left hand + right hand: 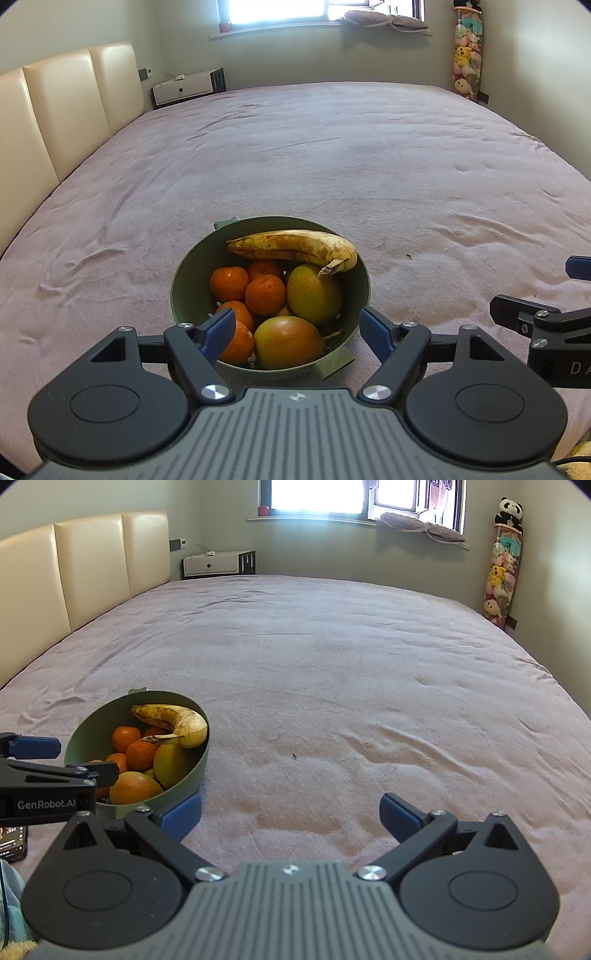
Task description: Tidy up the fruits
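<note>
Left-wrist view showed us the round sage-green bowl (192,266) sitting on the mauve plush bed cover (332,166), close in front of the left gripper (297,326), whose blue-padded jaws stood apart, one over the near rim and one just outside it, clamped on nothing. All the fruit we could see lay inside the bowl: a spotted, overripe yellow banana (291,247) resting across the far side on top of the pile, several small orange mandarins (264,293) to the left, and two larger green-yellow round fruits (314,295) to the right, possibly pears or mangoes, though we could not tell. We judged the banana lay uppermost because its length would not fit lower down.

From the right-wrist view, the right gripper (291,814) hung beside the bowl over bare cover, jaws wide apart and holding nothing. No fruit lay loose on the bed. We judged the scene fitted either fruit gathered into the bowl, or a full bowl waiting to be sorted out.
</note>
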